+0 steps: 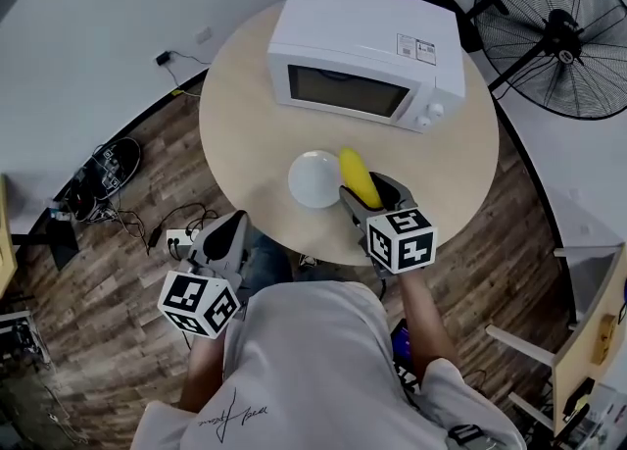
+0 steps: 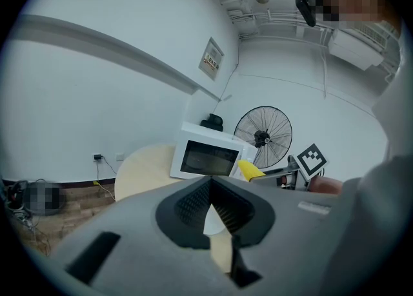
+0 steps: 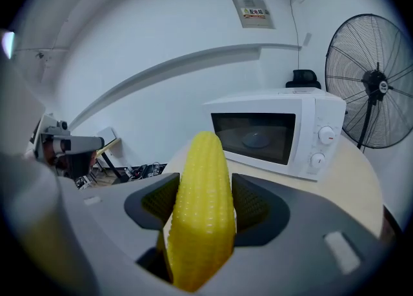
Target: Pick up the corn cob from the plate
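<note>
One corn cob [image 3: 201, 214] is clamped in the right gripper [image 1: 365, 195], seemingly lifted off the white plate [image 1: 312, 183]; pickup looks done. Left gripper [image 2: 211, 206] closed, empty.

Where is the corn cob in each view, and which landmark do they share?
Head view: corn cob at centre, just right of the plate.
Left gripper view: corn cob small, right of centre, beside the microwave.
Right gripper view: corn cob fills the centre foreground.
Shared landmark: the microwave.
</note>
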Motion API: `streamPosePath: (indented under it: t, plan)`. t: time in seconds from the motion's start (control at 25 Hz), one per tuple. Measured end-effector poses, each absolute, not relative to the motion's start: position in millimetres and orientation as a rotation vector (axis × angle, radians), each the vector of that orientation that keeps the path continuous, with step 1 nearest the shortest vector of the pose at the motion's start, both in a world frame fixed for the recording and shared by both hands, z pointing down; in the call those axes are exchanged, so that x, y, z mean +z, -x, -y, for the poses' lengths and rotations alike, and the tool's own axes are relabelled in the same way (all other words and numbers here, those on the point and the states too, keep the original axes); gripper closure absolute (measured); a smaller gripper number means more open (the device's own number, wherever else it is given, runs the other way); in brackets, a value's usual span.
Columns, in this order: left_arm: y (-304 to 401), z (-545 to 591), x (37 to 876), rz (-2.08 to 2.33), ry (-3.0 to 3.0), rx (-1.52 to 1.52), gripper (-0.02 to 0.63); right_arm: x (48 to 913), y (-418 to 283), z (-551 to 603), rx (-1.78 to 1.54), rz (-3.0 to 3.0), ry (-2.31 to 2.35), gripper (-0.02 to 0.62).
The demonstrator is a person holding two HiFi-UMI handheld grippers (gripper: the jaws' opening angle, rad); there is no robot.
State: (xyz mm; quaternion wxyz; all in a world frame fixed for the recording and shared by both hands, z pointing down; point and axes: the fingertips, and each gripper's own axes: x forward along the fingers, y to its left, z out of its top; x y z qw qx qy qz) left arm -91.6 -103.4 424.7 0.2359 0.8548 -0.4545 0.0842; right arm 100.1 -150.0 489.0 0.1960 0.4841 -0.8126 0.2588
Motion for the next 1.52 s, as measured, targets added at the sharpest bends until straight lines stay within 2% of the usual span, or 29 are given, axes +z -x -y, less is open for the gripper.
streamPosePath:
  t: [1.52]
  plan:
    - [99.7, 123.0, 405.3, 1.267, -2.363, 0.174, 0.615, 411.5, -119.4, 136.1, 0.610, 2.504, -1.487, 0.327]
